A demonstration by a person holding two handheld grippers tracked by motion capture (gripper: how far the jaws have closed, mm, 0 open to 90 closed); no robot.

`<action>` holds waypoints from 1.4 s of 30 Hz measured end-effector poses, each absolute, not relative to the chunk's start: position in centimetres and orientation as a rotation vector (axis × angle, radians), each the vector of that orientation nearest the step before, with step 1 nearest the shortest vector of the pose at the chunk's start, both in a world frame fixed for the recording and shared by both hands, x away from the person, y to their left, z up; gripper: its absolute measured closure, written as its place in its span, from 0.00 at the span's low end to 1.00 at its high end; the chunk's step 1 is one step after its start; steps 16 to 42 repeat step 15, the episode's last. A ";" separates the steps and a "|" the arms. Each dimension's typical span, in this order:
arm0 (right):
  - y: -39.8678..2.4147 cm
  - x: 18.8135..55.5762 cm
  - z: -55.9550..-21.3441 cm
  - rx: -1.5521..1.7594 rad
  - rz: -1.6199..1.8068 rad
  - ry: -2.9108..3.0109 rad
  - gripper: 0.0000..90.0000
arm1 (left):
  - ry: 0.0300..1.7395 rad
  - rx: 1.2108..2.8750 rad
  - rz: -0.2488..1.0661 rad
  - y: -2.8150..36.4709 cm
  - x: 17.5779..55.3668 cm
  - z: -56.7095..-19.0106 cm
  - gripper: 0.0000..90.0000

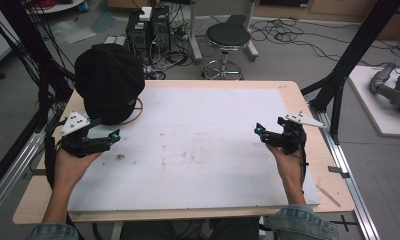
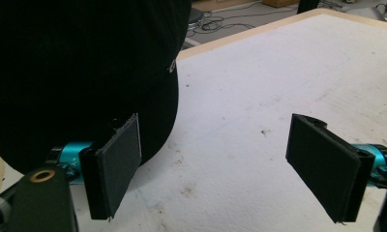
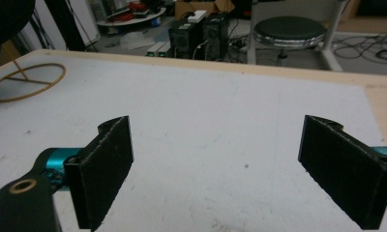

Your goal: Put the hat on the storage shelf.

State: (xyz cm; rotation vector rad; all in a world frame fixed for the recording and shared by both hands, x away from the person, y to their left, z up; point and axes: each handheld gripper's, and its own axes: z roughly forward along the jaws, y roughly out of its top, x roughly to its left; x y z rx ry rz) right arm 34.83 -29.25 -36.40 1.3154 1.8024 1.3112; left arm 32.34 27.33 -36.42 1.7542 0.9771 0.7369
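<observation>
Left hand-held gripper gapes wide, empty, beside the black cap; right hand-held gripper equally wide, empty, over the white surface.

I have the left gripper at about nine o'clock, its jaws spread wide, pointing toward three. My right gripper sits at three o'clock, jaws equally parted, pointing toward nine. Both forearms enter from six o'clock.
</observation>
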 end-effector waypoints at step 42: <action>-29.6 34.4 -37.0 1.313 1.316 1.798 0.13 | 0.981 1.750 0.732 27.3 32.4 -36.6 0.23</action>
